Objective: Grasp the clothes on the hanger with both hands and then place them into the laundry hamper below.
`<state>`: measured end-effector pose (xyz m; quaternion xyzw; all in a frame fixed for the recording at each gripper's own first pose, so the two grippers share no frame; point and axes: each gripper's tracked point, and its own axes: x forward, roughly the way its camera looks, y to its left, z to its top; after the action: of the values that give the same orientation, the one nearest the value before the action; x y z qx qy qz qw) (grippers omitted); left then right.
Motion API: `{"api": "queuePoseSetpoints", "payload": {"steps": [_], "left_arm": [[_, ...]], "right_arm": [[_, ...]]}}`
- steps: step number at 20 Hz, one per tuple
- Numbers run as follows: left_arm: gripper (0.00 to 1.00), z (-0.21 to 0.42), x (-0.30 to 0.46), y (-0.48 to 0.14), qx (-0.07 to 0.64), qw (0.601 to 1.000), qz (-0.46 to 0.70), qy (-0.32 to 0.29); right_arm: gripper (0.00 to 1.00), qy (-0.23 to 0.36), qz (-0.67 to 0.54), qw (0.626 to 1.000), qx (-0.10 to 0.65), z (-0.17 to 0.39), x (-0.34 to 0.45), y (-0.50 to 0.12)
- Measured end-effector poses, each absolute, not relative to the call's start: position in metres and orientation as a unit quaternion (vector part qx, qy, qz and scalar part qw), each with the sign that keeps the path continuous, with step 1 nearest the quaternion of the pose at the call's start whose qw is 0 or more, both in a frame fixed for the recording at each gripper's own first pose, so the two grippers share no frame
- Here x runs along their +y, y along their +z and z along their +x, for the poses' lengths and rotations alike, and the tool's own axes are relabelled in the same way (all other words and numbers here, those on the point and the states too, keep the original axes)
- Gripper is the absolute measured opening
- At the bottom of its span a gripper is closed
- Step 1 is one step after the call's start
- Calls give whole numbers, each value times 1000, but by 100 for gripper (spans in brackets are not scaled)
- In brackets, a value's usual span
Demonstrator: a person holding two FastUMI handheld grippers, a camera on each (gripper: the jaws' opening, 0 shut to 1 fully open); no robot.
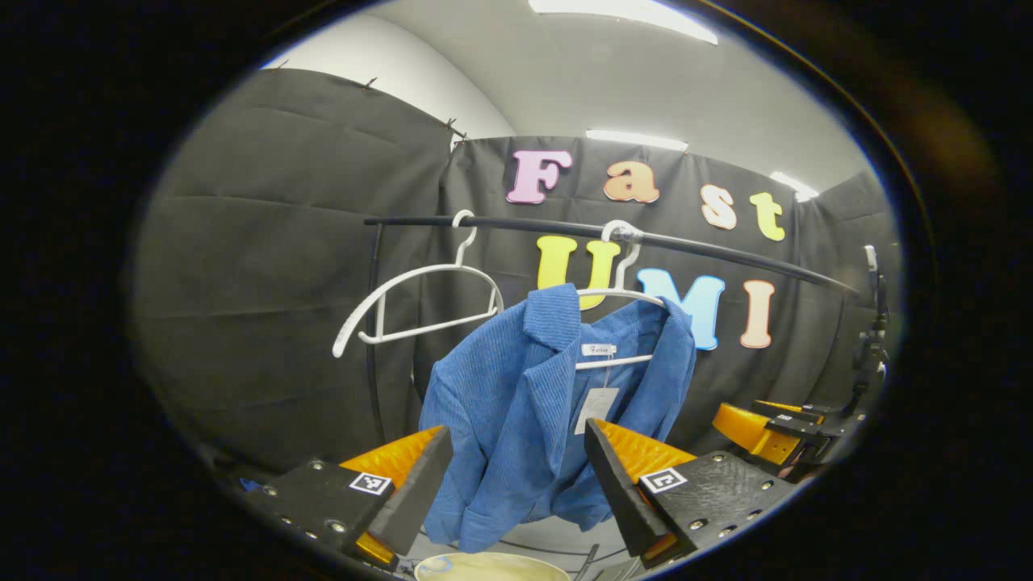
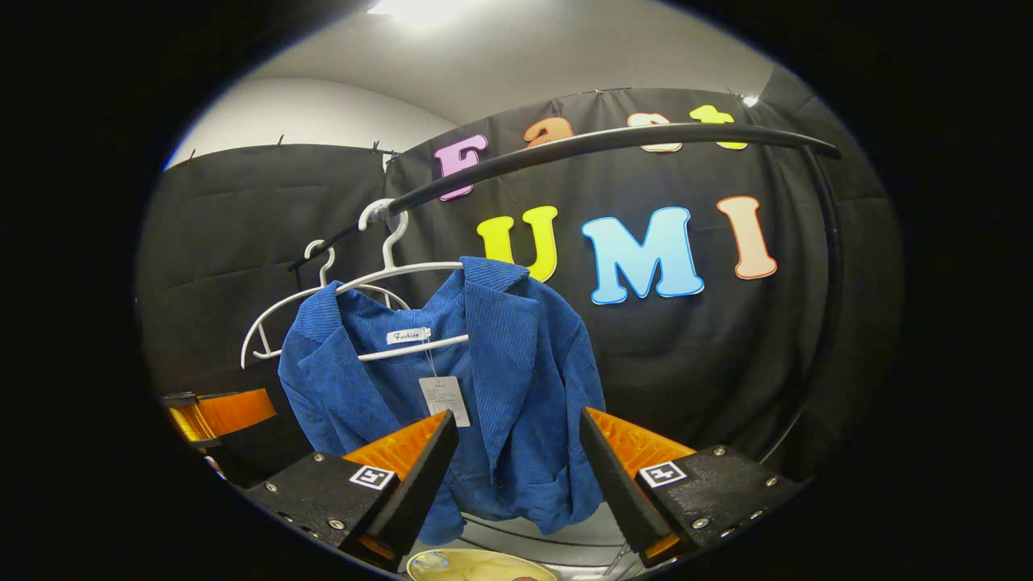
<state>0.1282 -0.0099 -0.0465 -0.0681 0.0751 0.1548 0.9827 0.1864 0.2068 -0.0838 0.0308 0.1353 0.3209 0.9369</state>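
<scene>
A blue corduroy jacket (image 1: 516, 403) hangs on a white hanger (image 1: 621, 278) from a black rail (image 1: 686, 242). In the right gripper view the same jacket (image 2: 492, 379) hangs from its hanger (image 2: 395, 258) with a paper tag on its front. My left gripper (image 1: 516, 476) is open, its fingers apart on either side of the jacket's lower part, not touching it. My right gripper (image 2: 516, 464) is open too, just short of the jacket's hem. The cream rim of the hamper (image 1: 492, 565) peeks below, and the hamper (image 2: 476, 565) lies under the right gripper.
An empty white hanger (image 1: 420, 298) hangs left of the jacket on the rail; the empty hanger (image 2: 299, 303) sits behind the jacket's shoulder. The other gripper (image 1: 767, 432) shows at the right edge, and the left one (image 2: 222, 415) at the left. A black rack post (image 2: 827, 307) curves down.
</scene>
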Motion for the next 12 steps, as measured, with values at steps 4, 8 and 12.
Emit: {"api": "queuePoseSetpoints", "payload": {"steps": [4,8,12], "left_arm": [[95,147,-16,-47,86,980,-62,166],[95,167,-20,-47,83,974,-69,198],[95,192,-20,-55,82,969,-79,220]], "right_arm": [[94,348,42,926,140,207,232,-90],[93,364,37,921,134,230,244,-95],[95,357,44,923,136,250,254,-96]]}}
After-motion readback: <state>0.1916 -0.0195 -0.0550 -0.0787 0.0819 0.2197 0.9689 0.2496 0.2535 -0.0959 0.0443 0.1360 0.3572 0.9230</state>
